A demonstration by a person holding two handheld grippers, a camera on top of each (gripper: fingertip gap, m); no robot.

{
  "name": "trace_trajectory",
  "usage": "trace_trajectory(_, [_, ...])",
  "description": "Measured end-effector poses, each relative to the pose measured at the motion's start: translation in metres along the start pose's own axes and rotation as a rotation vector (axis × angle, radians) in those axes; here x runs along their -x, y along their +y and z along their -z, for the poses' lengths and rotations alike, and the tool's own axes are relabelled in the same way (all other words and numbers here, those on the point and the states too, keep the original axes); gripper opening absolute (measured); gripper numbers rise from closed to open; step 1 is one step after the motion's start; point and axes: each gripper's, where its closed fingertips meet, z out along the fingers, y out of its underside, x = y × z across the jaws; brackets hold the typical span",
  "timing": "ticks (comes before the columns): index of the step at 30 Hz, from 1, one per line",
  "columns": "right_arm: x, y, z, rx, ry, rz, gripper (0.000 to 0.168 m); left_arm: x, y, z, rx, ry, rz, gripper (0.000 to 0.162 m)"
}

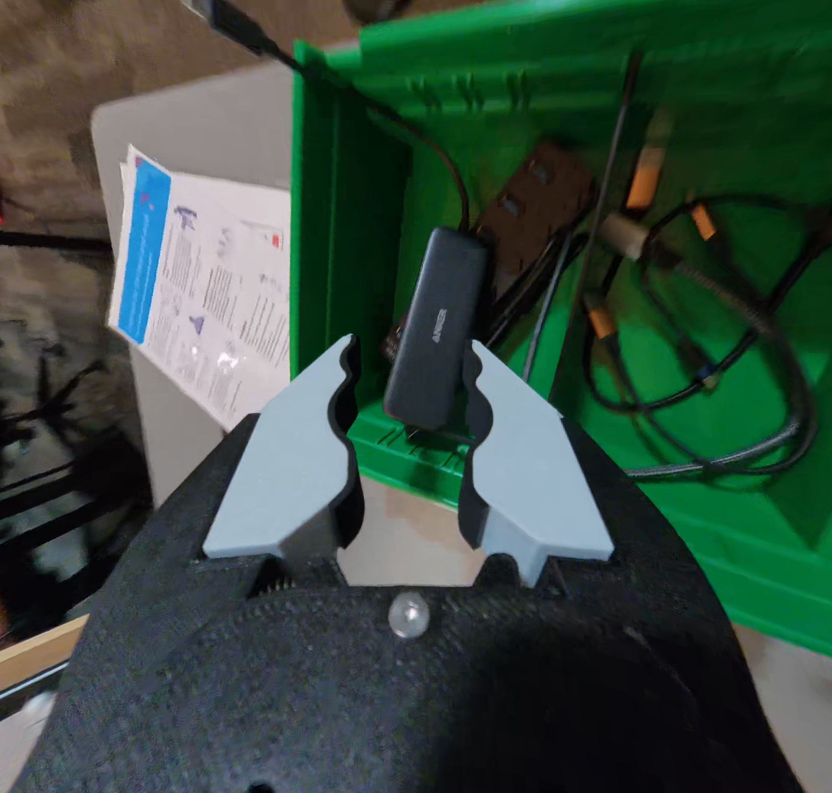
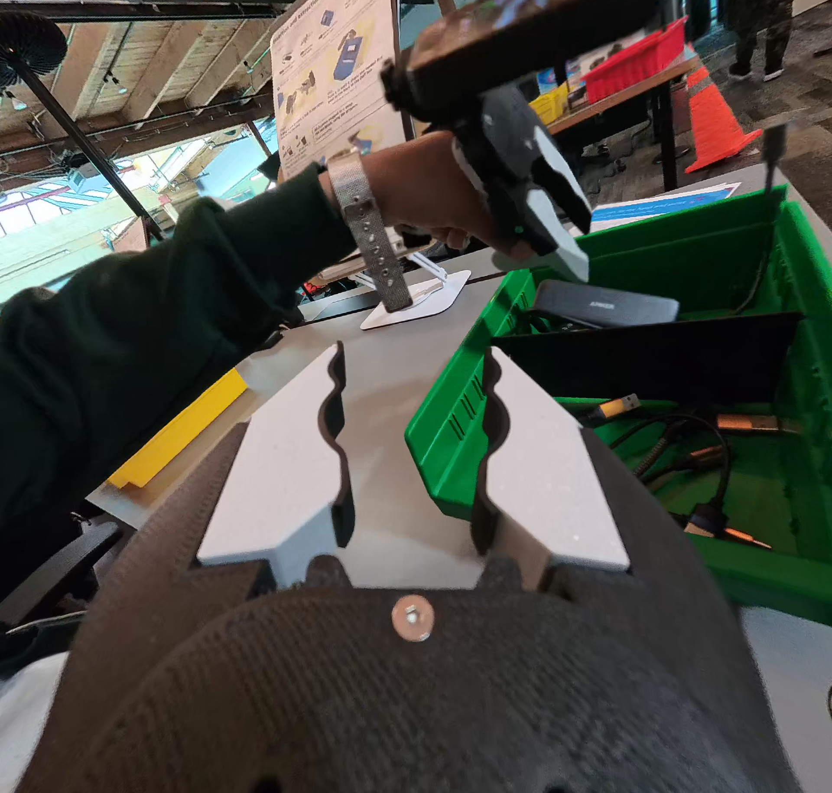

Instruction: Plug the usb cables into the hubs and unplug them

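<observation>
A dark grey USB hub lies tilted in the left compartment of the green bin, one end on the bin's rim. Its cable runs up to a USB plug that sticks out past the far wall. My left gripper is open, jaws on either side of the hub's near end, not closed on it. A brown hub lies beside it. Cables with orange plugs fill the other compartment. In the right wrist view, my right gripper is open and empty over the table by the bin. The left gripper hovers over the hub.
A black divider splits the bin. A printed sheet lies left of the bin. A yellow tray and a white stand are on the table. A poster, an orange cone and a red bin stand farther off.
</observation>
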Motion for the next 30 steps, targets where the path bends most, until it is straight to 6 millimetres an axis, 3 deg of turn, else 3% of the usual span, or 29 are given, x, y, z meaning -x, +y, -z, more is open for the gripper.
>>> trace_trajectory(4, [-0.004,0.002,0.009,-0.006,0.028,-0.001,0.06,0.009,0.004,0.035,-0.211,-0.028,0.104,0.041])
trace_trajectory(7, [-0.009,0.002,0.018,-0.014,0.087,0.036,0.059,-0.001,0.035,0.07,-0.338,-0.045,0.159,0.037])
trace_trajectory(11, [-0.019,0.004,0.027,-0.03,0.195,0.136,0.053,-0.044,0.104,0.104,-0.477,0.039,0.306,0.032])
trace_trajectory(14, [-0.043,0.013,0.03,-0.011,0.398,0.358,0.034,-0.086,0.174,0.099,-0.496,0.102,0.484,0.025])
trace_trajectory(17, [-0.073,0.02,0.037,-0.005,0.672,0.567,0.034,-0.123,0.238,0.101,-0.523,0.138,0.69,0.022])
trace_trajectory(18, [-0.075,0.017,0.039,-0.038,0.723,0.591,0.037,-0.128,0.26,0.106,-0.555,0.095,0.733,0.013])
trace_trajectory(19, [-0.068,0.009,0.039,-0.094,0.726,0.585,0.035,-0.131,0.282,0.115,-0.592,0.022,0.744,0.0])
trace_trajectory(22, [-0.02,-0.026,0.038,-0.334,0.634,0.535,0.042,-0.134,0.356,0.14,-0.557,-0.182,0.756,0.0])
trace_trajectory(24, [-0.002,-0.043,0.04,-0.448,0.635,0.53,0.039,-0.133,0.392,0.156,-0.52,-0.227,0.823,0.0])
trace_trajectory(25, [0.0,-0.044,0.038,-0.445,0.64,0.533,0.038,-0.129,0.405,0.166,-0.545,-0.255,0.875,0.0])
trace_trajectory(27, [-0.006,-0.041,0.034,-0.383,0.649,0.517,0.018,-0.12,0.423,0.181,-0.628,-0.274,0.994,0.0])
trace_trajectory(30, [-0.029,-0.047,0.05,-0.426,0.692,0.378,0.015,-0.107,0.442,0.188,-0.668,-0.288,1.087,0.0])
